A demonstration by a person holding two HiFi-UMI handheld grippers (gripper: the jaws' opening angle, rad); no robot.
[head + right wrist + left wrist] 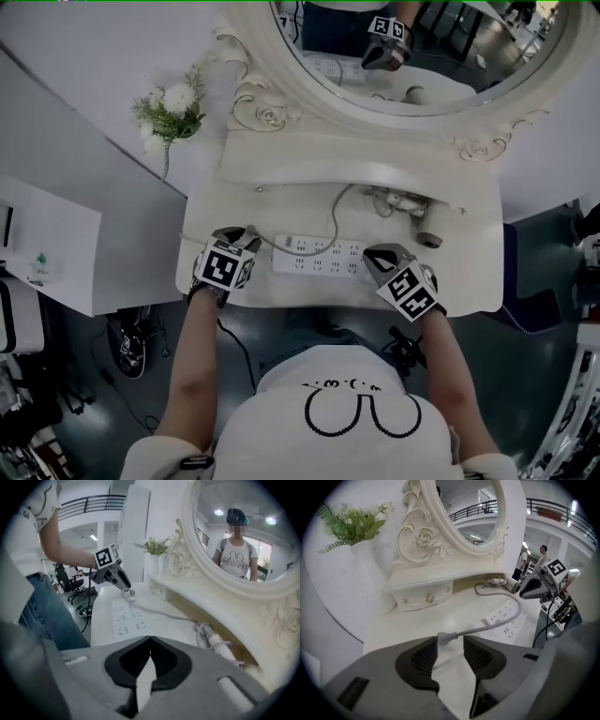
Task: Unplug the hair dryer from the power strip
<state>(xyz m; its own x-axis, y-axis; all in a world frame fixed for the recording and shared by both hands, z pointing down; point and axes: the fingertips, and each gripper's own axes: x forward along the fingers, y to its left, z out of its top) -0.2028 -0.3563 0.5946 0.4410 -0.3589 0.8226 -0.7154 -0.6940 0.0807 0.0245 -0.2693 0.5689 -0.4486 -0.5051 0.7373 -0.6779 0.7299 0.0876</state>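
Note:
A white power strip [319, 256] lies along the front of the white vanity table [469, 281]. The hair dryer [405, 204] rests under the mirror shelf, and its grey cable [330, 220] curves left to a white plug [443, 638]. That plug lies on the tabletop off the strip's left end, between the tips of my left gripper [450, 641], whose jaws stand apart around it. My right gripper [371, 258] hovers at the strip's right end. Its jaws [150, 648] are shut with nothing between them. The right gripper view also shows the strip [127, 618] and dryer [220, 644].
An ornate oval mirror [422, 47] rises behind the shelf, with a small drawer [423, 597] below it. A vase of white flowers [173, 108] stands at the back left. The table's front edge runs just in front of both grippers, against the person's body.

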